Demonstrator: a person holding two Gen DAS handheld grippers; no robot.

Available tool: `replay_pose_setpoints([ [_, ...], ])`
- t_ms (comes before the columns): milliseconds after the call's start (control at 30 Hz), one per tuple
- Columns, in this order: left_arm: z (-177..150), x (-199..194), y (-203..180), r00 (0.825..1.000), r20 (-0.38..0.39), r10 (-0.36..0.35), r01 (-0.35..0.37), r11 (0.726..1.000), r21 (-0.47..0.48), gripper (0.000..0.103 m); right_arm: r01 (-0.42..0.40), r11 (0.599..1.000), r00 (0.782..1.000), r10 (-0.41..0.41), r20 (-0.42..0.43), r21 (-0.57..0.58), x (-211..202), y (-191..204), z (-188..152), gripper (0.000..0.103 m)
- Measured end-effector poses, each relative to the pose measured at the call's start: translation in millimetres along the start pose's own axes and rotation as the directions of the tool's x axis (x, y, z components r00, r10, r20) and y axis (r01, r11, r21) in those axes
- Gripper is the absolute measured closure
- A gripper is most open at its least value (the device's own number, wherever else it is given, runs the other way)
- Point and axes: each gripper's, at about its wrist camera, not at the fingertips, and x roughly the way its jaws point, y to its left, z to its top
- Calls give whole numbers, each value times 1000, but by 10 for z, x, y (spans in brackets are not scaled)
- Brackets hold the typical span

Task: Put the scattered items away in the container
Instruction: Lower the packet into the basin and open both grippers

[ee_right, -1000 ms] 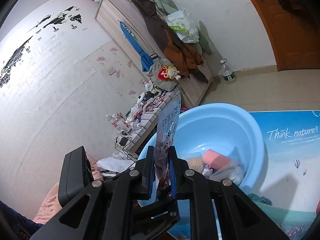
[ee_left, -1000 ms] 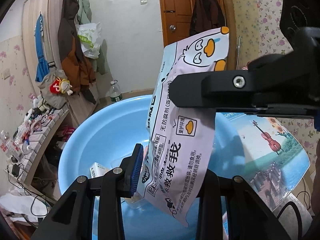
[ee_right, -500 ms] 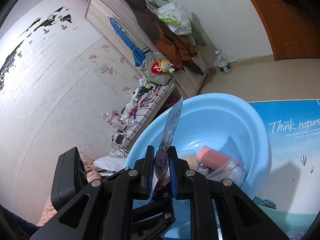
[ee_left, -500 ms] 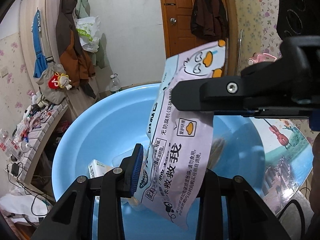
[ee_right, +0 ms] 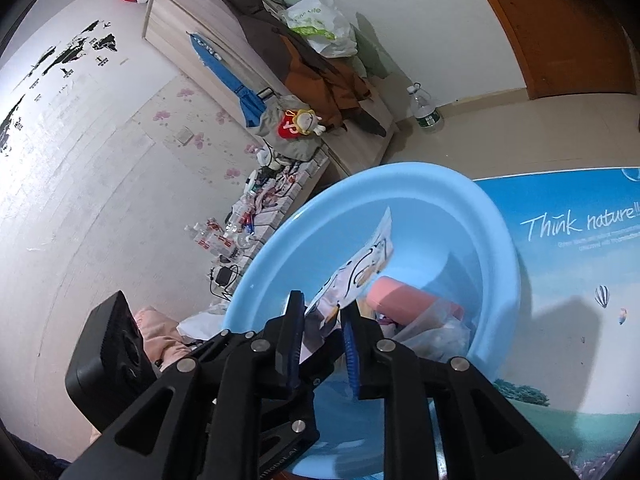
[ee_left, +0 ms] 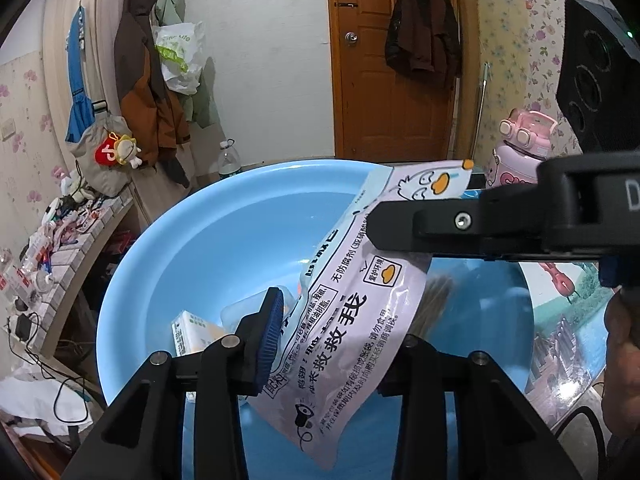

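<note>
A pale purple snack packet [ee_left: 360, 320] with a cartoon duck hangs tilted over the light blue basin [ee_left: 168, 248]. My left gripper [ee_left: 340, 328] holds its lower part. Its jaws are opening, and the blue left pad still touches the packet. My right gripper [ee_right: 320, 316] reaches in from the right at the packet's top edge [ee_right: 360, 264]. Its jaws are opening too, with a visible gap beside the thin edge between them. A pink case [ee_right: 400, 296], a clear bag [ee_right: 432, 332] and a white box [ee_left: 188, 328] lie in the basin [ee_right: 492, 248].
The basin stands on a table mat [ee_right: 560, 320] printed with a landscape. A pink bottle [ee_left: 520, 152] stands behind the basin on the right. A cluttered side shelf [ee_left: 60, 232] lies to the left. Coats hang on a wardrobe [ee_left: 140, 80]; a water bottle [ee_left: 230, 160] is on the floor.
Both grippers came lower over the basin. The packet's top has tipped forward and down. The right gripper's fingers, tight on the edge before, now stand apart.
</note>
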Motion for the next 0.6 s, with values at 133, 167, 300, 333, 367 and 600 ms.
replay_pose_setpoints([
  [133, -21, -26, -13, 1000, 3, 1, -1, 1000, 0, 65, 10, 1000, 1000, -10, -5, 3, 14, -31, -7, 84],
  [167, -24, -29, -15, 1000, 3, 1, -1, 1000, -1, 65, 12, 1000, 1000, -12, -5, 0, 14, -35, -7, 84],
  [300, -30, -43, -16, 1000, 3, 7, -7, 1000, -2, 64, 37, 999, 999, -37, -3, -20, -10, -18, -23, 83],
  [333, -33, -50, -21, 1000, 3, 8, -8, 1000, -3, 64, 41, 999, 999, -41, -4, -21, -5, -25, -22, 83],
  [367, -36, -54, -20, 1000, 2, 7, -7, 1000, -5, 64, 43, 999, 999, -43, -4, -19, -8, -9, -25, 83],
  [600, -24, -51, -23, 1000, 0, 11, -11, 1000, -3, 61, 55, 998, 998, -55, -4, -16, -25, 10, -41, 83],
])
